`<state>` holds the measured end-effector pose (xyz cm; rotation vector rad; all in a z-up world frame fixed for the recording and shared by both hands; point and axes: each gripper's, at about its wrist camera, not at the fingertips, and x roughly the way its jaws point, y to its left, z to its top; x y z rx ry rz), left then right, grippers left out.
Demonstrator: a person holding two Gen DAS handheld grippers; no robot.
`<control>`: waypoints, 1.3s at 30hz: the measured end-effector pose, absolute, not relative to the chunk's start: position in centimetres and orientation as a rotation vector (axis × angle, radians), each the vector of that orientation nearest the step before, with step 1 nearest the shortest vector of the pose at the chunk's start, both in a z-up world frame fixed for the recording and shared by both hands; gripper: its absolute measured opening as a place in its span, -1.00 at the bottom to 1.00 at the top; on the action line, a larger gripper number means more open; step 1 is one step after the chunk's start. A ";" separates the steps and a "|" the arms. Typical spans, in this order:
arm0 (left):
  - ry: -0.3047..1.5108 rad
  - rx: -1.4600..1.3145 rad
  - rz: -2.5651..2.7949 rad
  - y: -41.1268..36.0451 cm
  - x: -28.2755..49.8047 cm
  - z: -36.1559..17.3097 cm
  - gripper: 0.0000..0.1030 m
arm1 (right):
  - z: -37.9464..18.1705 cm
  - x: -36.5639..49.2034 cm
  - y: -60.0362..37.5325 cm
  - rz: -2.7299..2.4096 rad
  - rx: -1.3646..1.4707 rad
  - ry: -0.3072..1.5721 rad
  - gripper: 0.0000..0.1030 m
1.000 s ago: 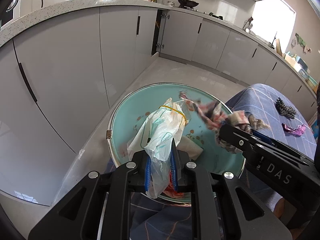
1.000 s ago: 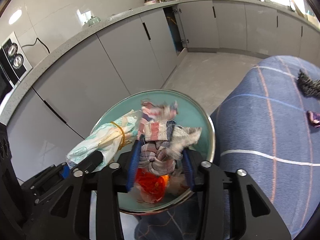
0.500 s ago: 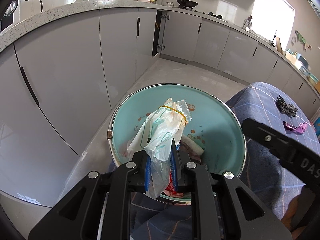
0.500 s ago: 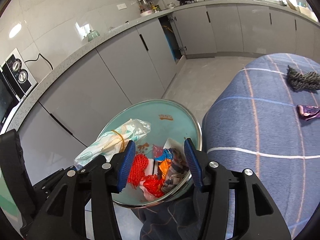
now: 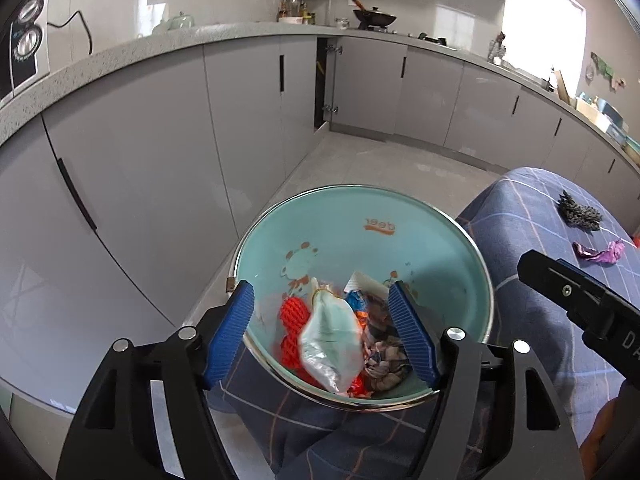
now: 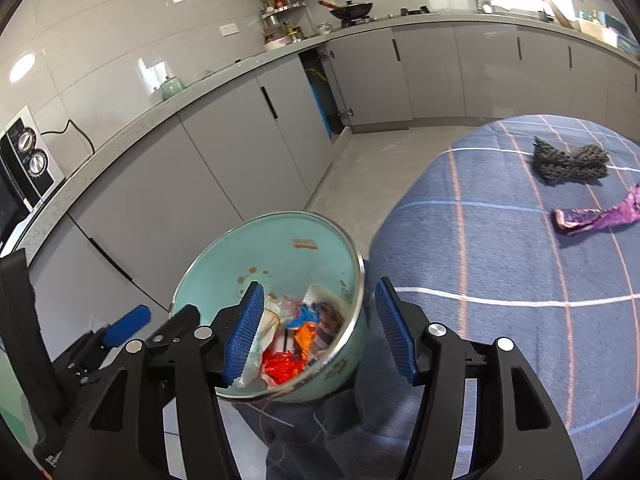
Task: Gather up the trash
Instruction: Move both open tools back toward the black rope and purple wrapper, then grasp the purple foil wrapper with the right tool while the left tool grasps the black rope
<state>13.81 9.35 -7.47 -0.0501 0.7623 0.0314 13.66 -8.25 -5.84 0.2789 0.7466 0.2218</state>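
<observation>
- Now my left gripper [image 5: 322, 336] is opening above the round mint-green enamel basin [image 5: 420, 232]; the crumpled clear plastic bag [image 5: 330, 344] lies loose in it, gripped by nothing.
- My right gripper [image 6: 318, 330] is opening too, empty, over the same basin on the blue checked bedcover [image 6: 520, 264].

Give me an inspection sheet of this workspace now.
Surface: blue checked cloth, bare floor beside it.
Job's things: teal basin holds the plastic bag, red net and wrappers.
Clutter: grey scrap and purple wrapper lie on the cloth.
Grippers: left tool opening, the bag loose between its fingers; right tool opening, empty.
Cables: black cord by the oven.
Surroundings: grey cabinets, wok.
</observation>
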 end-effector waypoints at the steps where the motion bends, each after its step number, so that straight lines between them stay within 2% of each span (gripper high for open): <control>1: 0.754 -0.046 0.030 9.2 13.6 -7.3 0.43 | -5.8 13.4 -8.8 0.212 0.281 0.742 0.13; 5: 0.737 -0.038 0.000 8.3 13.1 -7.0 0.60 | -5.5 12.3 -11.1 0.152 0.288 0.718 0.13; 23: 0.685 0.089 -0.191 -2.6 14.2 -4.6 0.58 | -5.9 9.9 -28.2 -0.227 0.432 0.721 0.13; 32: 0.697 0.140 -0.267 -9.2 18.7 -4.6 0.54 | -6.6 13.2 -35.1 -0.326 0.532 0.774 0.12; 39: 0.723 0.173 -0.313 -13.8 23.0 -4.9 0.54 | -7.9 16.9 -36.0 -0.335 0.565 0.854 0.11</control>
